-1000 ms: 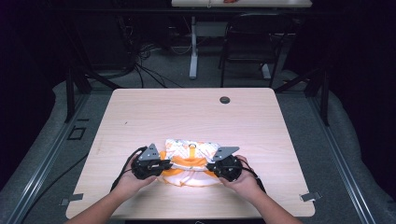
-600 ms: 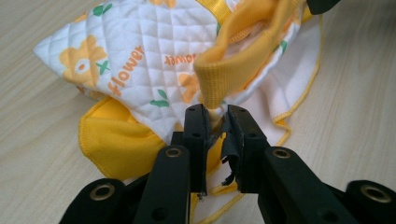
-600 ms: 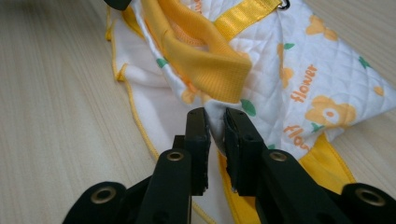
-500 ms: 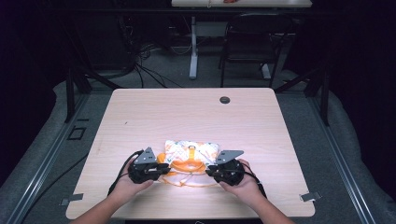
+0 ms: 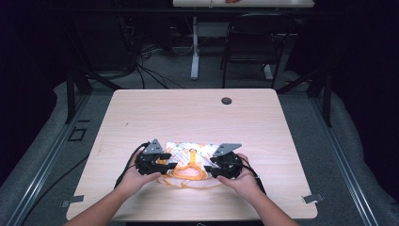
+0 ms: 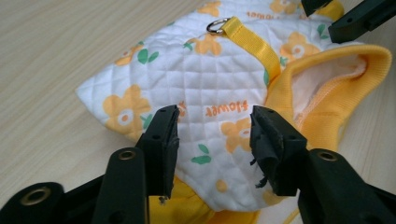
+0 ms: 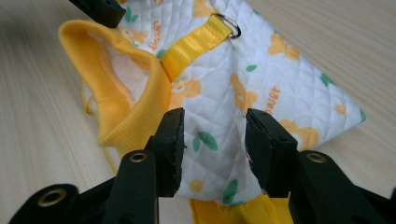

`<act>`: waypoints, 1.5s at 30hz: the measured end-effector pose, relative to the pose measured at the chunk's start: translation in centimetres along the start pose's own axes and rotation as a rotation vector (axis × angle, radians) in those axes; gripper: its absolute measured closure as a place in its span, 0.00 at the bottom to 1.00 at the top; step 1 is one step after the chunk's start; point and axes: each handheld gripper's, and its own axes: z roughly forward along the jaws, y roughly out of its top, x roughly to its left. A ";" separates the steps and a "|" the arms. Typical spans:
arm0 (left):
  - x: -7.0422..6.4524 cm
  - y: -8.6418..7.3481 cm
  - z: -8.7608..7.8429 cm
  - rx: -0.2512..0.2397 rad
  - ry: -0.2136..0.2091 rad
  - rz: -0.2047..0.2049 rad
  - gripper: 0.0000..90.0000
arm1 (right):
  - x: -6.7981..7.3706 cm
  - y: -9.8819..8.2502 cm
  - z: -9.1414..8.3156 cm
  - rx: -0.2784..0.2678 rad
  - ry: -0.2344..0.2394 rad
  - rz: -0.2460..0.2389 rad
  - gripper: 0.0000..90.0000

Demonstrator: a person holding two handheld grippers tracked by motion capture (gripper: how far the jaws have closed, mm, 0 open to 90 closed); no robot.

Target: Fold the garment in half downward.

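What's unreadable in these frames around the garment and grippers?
- Garment print and ring: too small in the high view.
- Garment's near hem: cut off by the bottom edge and hidden behind the left gripper in the left gripper view; the same behind the right gripper in its own view.
- Garment's underside: hidden against the table.
- Small dark disc on the table: too small to identify.

1. I see a pale wooden table [image 5: 141, 113], its top bare at the far half.
2. A small dark round cap [image 5: 227, 100] sits in the tabletop near its far edge, right of centre.
3. A dark chair [image 5: 254, 47] stands beyond the table.
4. Black cables [image 5: 146, 70] lie tangled on the grey floor, far left.
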 end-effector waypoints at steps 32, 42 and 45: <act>-1.3 -2.7 0.7 0.045 0.000 0.086 0.47 | 0.6 -2.8 1.5 0.039 0.028 -0.002 0.60; -0.9 -2.2 1.2 0.046 0.014 0.065 0.48 | 0.2 -2.3 1.7 0.059 0.016 -0.007 0.61; -0.6 -1.8 1.5 0.052 0.017 0.062 0.48 | 0.0 -2.1 1.8 0.062 0.009 -0.007 0.61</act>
